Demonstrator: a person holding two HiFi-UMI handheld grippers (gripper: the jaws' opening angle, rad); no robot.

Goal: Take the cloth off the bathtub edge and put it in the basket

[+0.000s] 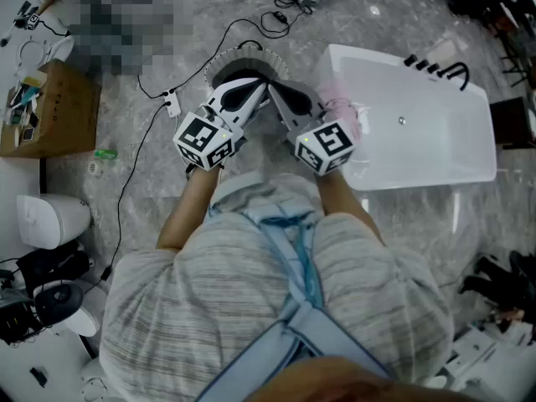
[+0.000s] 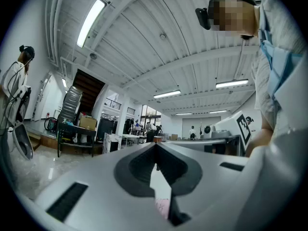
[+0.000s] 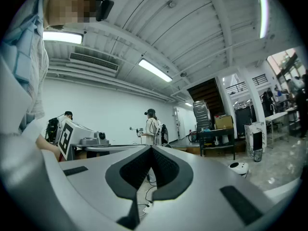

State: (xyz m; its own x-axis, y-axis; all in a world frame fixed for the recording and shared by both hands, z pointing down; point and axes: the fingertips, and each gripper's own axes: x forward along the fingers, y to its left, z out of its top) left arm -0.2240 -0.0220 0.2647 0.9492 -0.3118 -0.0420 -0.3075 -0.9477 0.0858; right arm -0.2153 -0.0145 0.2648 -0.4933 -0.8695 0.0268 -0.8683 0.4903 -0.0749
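A pink cloth (image 1: 340,109) hangs over the left edge of the white bathtub (image 1: 419,145). The round frilled basket (image 1: 244,59) stands on the floor to the tub's left. My left gripper (image 1: 260,90) and right gripper (image 1: 275,91) are held up in front of me with their tips nearly touching, just in front of the basket. Both are shut and empty. In the left gripper view the shut jaws (image 2: 155,147) point up into the room, with a bit of pink showing below them. The right gripper view shows its shut jaws (image 3: 150,148) pointing the same way.
A cardboard box (image 1: 52,109) sits at the left, and black cables (image 1: 138,153) run across the marble floor. White devices (image 1: 48,220) stand at the lower left. A black faucet (image 1: 437,68) sits on the tub's far rim. A person (image 3: 152,127) stands further off in the room.
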